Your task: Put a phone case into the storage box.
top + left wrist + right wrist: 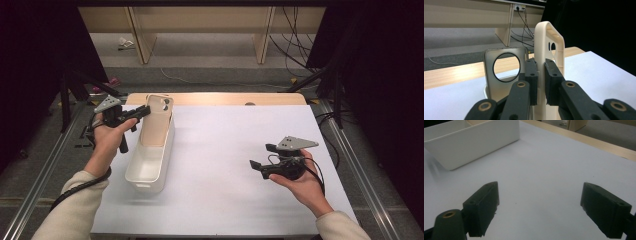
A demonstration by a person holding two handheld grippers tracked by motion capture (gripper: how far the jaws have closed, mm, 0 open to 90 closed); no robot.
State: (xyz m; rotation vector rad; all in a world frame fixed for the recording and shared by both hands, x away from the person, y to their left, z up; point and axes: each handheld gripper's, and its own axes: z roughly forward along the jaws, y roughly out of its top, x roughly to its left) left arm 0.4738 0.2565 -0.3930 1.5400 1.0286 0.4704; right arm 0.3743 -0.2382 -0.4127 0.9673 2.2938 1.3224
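Your left gripper (142, 112) is clamped on the edge of a cream, round-cornered plastic phone case (158, 120), its black pads (532, 75) pressing the thin side wall from both sides. The case stands upright at the far end of the long white plastic bin (150, 162), at the left of the pale table sheet (225, 150). It shows a raised rim and camera cut-outs near its top. Just behind it, in the left gripper view, stands a second, grey-beige case with one large round black-ringed opening (506, 72); its lower part is hidden by your gripper. Your right gripper (257, 165) hangs well apart at the near right, jaws spread wide over bare sheet, gripping nothing.
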